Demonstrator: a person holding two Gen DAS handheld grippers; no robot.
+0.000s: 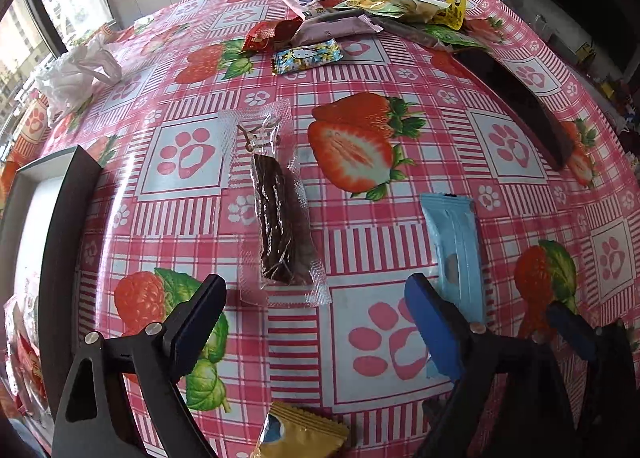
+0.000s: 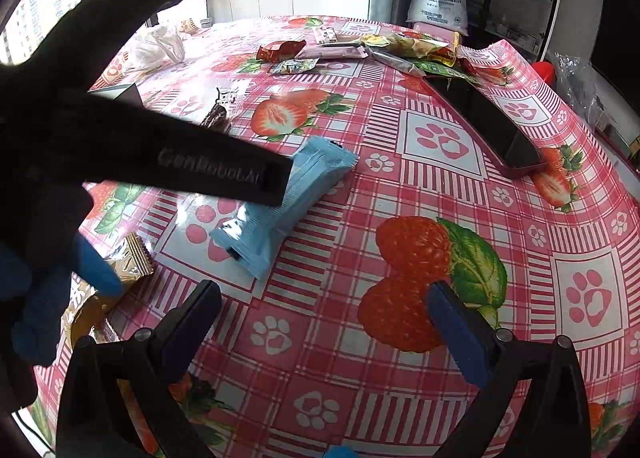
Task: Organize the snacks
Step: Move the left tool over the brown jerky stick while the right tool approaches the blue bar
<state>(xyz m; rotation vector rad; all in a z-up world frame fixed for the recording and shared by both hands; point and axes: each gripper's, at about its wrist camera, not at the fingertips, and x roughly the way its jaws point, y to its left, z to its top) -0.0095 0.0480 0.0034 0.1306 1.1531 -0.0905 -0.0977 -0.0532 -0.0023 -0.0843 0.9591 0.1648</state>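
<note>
On the strawberry-print tablecloth (image 1: pixel 360 69), the left gripper (image 1: pixel 316 306) hangs wide open and empty above a clear-wrapped dark snack bar (image 1: pixel 280 217). Just right lies a light blue packet (image 1: pixel 456 242). The right gripper (image 2: pixel 324 318) gapes empty too. More snacks (image 1: pixel 360 17) are piled at the far edge.

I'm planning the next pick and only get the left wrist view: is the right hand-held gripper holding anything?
Observer: No. The right hand-held gripper is open over the pink strawberry-print tablecloth, with nothing between its fingers.
Operator: Is the light blue plastic snack packet's near end free?
Observer: Yes. The light blue plastic snack packet lies flat with its near end uncovered.
Operator: Anything beside the gold crinkle-edged wrapper?
Observer: An orange-yellow packet lies right beside the gold crinkle-edged wrapper, nearer the table edge.
</note>
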